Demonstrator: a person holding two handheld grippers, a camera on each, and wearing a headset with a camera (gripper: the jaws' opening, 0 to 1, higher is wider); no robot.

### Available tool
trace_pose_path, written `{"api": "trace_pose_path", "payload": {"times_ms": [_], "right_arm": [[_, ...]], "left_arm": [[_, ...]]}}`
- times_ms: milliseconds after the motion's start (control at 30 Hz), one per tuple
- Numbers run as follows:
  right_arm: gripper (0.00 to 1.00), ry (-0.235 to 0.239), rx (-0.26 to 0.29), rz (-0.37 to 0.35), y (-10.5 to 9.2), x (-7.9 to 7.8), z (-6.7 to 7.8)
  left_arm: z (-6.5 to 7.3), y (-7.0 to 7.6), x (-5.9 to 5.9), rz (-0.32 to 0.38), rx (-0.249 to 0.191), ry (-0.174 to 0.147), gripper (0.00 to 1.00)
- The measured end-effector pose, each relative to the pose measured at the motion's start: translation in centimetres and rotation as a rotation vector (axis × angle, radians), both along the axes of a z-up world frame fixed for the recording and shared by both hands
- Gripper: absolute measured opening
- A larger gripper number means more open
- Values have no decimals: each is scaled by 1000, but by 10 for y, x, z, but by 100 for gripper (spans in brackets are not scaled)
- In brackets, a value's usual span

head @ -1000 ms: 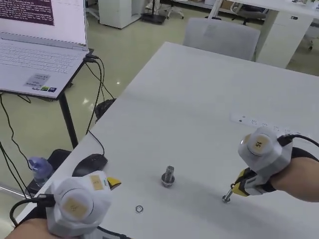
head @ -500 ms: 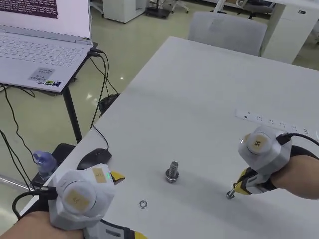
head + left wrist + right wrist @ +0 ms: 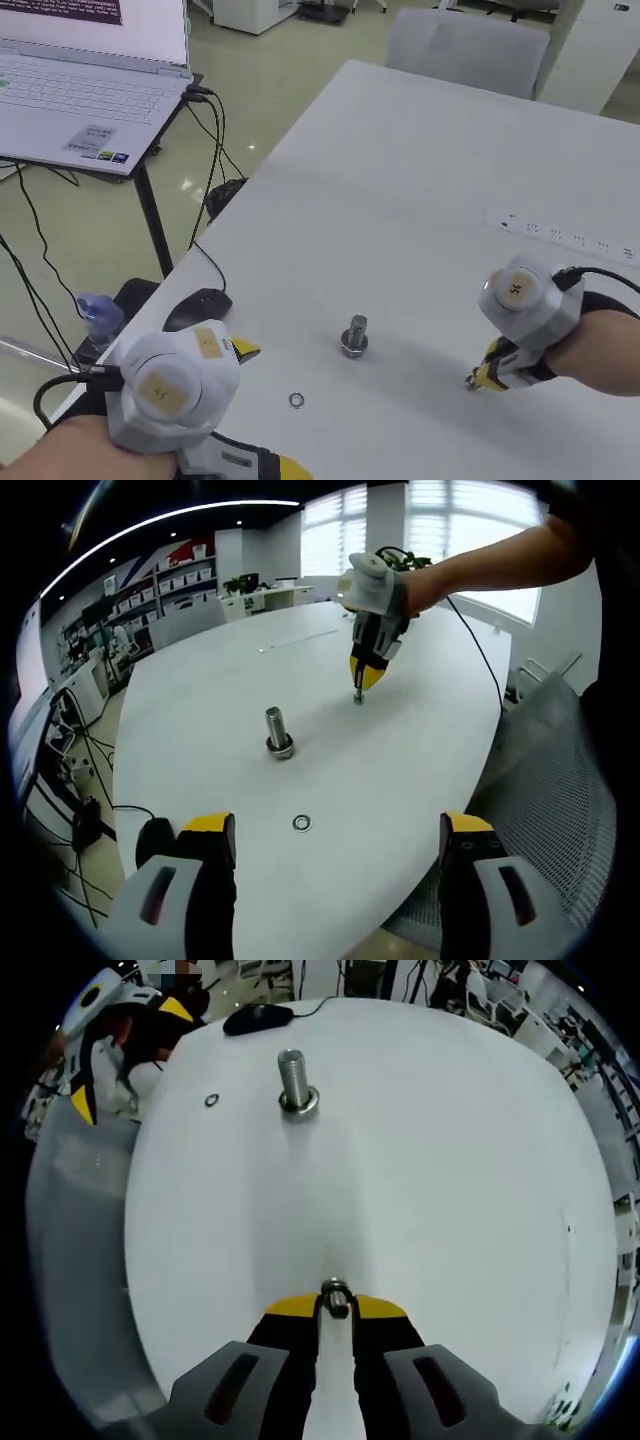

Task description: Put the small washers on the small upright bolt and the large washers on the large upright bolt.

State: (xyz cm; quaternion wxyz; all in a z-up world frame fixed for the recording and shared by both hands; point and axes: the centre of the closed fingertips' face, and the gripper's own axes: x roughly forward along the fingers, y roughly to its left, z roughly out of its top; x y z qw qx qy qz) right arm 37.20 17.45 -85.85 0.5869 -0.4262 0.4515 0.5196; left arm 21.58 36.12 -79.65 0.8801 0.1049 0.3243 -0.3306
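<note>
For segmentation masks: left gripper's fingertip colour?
Yellow fingertips, left gripper; clearest in the left gripper view.

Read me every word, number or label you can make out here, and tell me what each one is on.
"15", tilted, slightly blurred: round sticker on the right claw.
Laptop screen text and palm-rest stickers: too small to read.
Round label on the left claw: blurred, unreadable.
Power strip markings: too small to read.
</note>
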Motion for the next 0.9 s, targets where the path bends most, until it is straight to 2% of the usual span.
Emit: {"api": "trace_pose_path", "payload": {"times_ms": [367, 500, 900], "right_arm": [[13, 18, -20, 6, 1, 0, -15], [13, 19, -19, 5, 1, -1, -13], [13, 8, -31, 12, 0, -3, -14]], "left_arm": [[-5, 5, -7, 5, 4, 19, 82], [-8, 6, -8, 4, 5, 27, 81], [-6, 2, -6, -4, 3, 24, 79]]}}
